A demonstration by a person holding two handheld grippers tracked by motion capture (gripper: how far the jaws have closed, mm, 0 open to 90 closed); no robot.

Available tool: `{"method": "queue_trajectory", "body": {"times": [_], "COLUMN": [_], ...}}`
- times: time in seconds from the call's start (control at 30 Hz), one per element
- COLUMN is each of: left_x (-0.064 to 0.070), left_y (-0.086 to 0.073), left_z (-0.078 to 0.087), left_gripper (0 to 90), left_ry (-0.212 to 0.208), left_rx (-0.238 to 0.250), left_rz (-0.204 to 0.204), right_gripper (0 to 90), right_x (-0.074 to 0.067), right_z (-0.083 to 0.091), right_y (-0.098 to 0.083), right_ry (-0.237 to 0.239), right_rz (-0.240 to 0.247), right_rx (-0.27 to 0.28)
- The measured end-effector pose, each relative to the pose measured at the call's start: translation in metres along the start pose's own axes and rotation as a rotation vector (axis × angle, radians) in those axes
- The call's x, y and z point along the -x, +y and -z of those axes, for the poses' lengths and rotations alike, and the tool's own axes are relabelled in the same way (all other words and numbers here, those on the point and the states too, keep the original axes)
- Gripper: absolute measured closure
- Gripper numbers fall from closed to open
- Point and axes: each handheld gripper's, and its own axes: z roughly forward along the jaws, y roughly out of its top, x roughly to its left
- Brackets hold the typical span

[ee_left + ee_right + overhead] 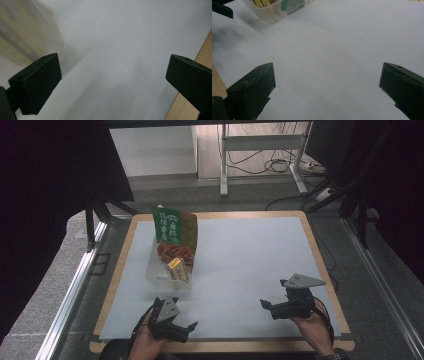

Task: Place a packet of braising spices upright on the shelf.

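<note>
A clear plastic container point(159, 276) stands left of the table's middle. It holds a tall green and orange snack bag point(175, 227) and a small yellow box point(176, 268). My left gripper point(188, 330) is held near the front edge, just in front of the container, open with nothing between its jaws. In the left gripper view point(113, 67) the container point(30, 32) is blurred at the upper left. My right gripper point(268, 309) is at the front right, open and empty, jaws pointing left. The right gripper view point(327, 75) has the container point(274, 11) at the top.
The pale blue mat point(250, 255) covers the wooden table point(320, 265), with bare mat between and beyond the grippers. Dark curtains, a metal frame and floor cables surround the table. A jaw of the left gripper point(222, 8) appears at the top left of the right gripper view.
</note>
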Motion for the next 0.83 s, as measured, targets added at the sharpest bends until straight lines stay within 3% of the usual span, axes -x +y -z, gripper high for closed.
{"method": "queue_trajectory", "body": {"times": [0.53, 0.83], "left_x": [0.0, 0.0], "left_y": [0.0, 0.0], "left_z": [-0.001, -0.001], "left_gripper": [0.0, 0.0], "left_ry": [0.0, 0.0], "left_rx": [-0.011, -0.011], "left_rz": [-0.007, -0.006], "right_gripper": [0.1, 0.1], "right_x": [0.008, 0.014], "right_z": [0.014, 0.011], "right_y": [-0.032, -0.037], "right_ry": [-0.017, -0.015], "right_rz": [-0.02, -0.039], "right_rx": [-0.016, -0.026]}}
